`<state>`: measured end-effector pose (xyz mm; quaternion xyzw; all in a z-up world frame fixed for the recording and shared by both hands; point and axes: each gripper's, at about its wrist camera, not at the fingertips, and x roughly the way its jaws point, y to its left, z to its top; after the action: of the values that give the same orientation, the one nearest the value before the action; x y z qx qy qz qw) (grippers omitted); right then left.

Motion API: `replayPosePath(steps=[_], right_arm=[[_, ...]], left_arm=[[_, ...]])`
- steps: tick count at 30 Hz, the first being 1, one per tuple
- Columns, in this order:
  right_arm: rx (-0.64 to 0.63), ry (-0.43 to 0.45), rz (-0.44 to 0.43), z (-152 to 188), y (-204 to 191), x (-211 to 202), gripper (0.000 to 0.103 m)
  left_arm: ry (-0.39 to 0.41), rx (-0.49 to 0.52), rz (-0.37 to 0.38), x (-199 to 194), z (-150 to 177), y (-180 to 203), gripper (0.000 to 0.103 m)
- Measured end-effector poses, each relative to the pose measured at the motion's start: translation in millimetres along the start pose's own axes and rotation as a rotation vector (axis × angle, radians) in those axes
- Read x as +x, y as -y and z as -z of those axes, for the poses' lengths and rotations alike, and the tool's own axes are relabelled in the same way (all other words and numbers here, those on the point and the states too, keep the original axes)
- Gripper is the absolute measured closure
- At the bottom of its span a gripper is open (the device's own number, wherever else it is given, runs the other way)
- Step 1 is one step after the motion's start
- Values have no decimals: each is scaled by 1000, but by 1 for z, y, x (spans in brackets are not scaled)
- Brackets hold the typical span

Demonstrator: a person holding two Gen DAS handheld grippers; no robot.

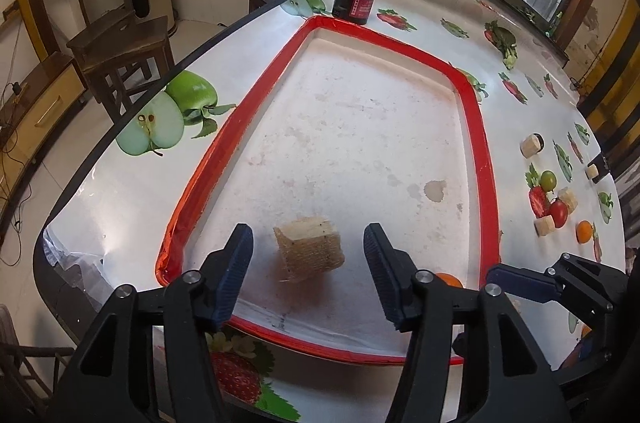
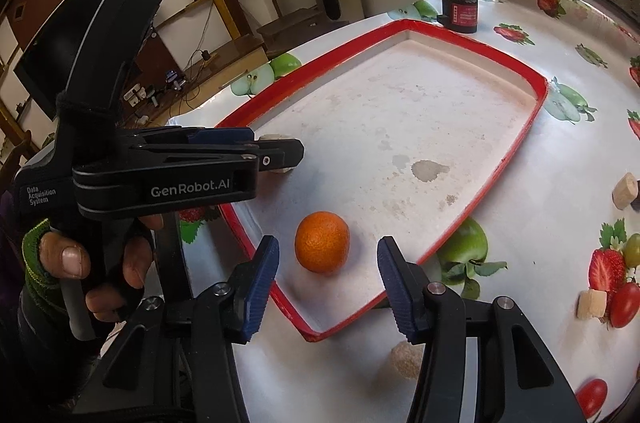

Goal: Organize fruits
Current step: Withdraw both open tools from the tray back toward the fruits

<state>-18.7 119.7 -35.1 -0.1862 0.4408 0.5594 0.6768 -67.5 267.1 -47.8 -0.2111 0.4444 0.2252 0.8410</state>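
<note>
Both claws tilt down over the red-rimmed tray. The left claw stands open around a tan block. Only the right wrist view shows the right claw open around the orange lying in the tray's near corner.

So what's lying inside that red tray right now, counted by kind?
Orange fruit: 1
Beige block: 1
Total in the red tray: 2
</note>
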Motion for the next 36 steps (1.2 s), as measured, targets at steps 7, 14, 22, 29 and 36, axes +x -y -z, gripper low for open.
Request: replayPosePath(steps=[7,14,22,29,36], right_arm=[[11,51,36,12,6,-33,45],[57,92,72,26,24,-62,45],[118,118,114,44,47,-85,45],[169,138,152,61,68,-105,45],[219,159,190,75,86,-124,44]], left_arm=[[14,14,-10,-10,1,10,47],[27,40,-6,-19,3,25,47],[31,75,6,-25,5,45,47],[28,109,25,-28,8,65,47],[27,145,47,-32,11,85,47]])
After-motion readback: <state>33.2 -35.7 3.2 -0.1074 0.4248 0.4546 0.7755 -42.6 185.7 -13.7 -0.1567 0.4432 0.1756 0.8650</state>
